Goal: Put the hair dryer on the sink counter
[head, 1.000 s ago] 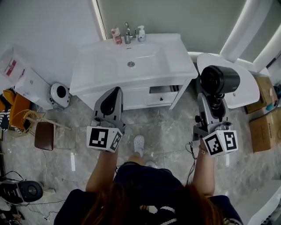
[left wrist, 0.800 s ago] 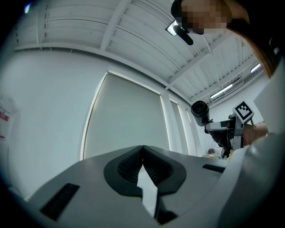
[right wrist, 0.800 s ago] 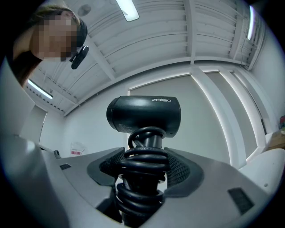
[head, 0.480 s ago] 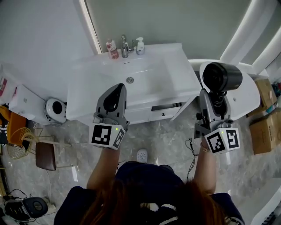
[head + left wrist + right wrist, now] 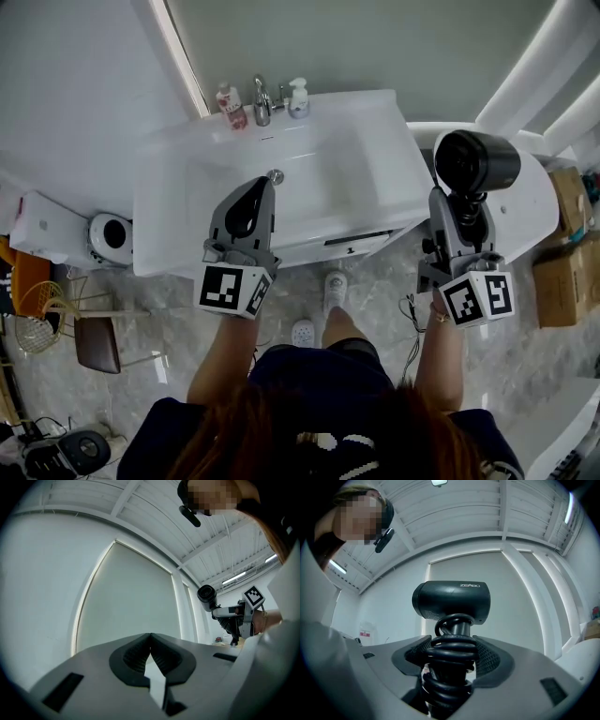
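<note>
The black hair dryer [image 5: 476, 161] stands upright in my right gripper [image 5: 458, 214], which is shut on its cord-wrapped handle. In the right gripper view the hair dryer [image 5: 452, 599] fills the middle, its coiled cord [image 5: 451, 660] squeezed between the pads. This gripper hangs just right of the white sink counter [image 5: 380, 141], past its right edge. My left gripper [image 5: 263, 185] is shut and holds nothing, with its tip over the front of the basin [image 5: 281, 183]. From the left gripper view [image 5: 150, 637], the hair dryer [image 5: 206, 594] shows at the right.
A faucet [image 5: 261, 97] and two small bottles [image 5: 228, 103] [image 5: 298, 96] line the counter's back edge. A drawer [image 5: 358, 242] below stands slightly open. A white curved fixture [image 5: 530, 202] is on the right, with cardboard boxes [image 5: 565, 274] beyond it. A brown stool [image 5: 94, 342] stands at lower left.
The person has stepped toward the sink, so the counter now lies closer under both grippers. The left gripper's tip has come over the basin. The grip on the hair dryer is unchanged.
</note>
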`<act>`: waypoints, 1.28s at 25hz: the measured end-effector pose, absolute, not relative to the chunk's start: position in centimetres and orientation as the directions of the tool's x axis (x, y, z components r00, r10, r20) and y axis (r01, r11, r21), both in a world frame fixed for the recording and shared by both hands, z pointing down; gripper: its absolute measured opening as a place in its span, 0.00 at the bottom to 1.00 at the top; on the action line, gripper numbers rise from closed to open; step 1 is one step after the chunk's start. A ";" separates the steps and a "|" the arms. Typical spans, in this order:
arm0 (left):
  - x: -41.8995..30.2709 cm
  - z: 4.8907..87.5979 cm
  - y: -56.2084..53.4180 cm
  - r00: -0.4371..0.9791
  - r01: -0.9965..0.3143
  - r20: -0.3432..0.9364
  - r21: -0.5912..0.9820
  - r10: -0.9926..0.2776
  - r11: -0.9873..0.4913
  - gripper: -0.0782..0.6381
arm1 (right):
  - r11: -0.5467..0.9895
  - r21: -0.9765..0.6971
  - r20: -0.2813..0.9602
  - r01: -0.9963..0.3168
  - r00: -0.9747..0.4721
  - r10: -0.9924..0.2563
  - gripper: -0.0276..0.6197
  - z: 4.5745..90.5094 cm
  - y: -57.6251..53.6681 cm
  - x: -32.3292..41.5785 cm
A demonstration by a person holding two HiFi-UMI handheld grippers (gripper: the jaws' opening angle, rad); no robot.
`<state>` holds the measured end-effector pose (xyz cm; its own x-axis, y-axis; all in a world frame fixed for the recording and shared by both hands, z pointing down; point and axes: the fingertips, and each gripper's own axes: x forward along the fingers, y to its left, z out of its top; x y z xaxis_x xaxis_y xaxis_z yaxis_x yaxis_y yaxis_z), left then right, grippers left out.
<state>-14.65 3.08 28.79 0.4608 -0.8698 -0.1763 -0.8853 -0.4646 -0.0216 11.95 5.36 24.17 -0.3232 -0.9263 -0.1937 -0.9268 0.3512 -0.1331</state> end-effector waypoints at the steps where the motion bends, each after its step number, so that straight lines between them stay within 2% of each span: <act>1: -14.5 29.0 2.3 0.456 -0.888 -0.176 -0.023 -0.872 -0.460 0.13 | 0.354 -0.136 -0.194 -0.925 -0.325 -0.926 0.49 24.5 4.4 12.2; 17: -8.6 28.7 -18.6 0.359 -0.932 -0.172 -0.018 -0.917 -0.361 0.13 | 0.465 -0.136 -0.190 -0.875 -0.437 -0.879 0.49 23.7 -21.1 17.5; 32: -4.9 32.2 -28.1 0.399 -0.915 -0.103 0.021 -0.911 -0.403 0.13 | 0.428 -0.172 -0.005 -0.887 -0.434 -0.901 0.49 30.2 -29.7 19.2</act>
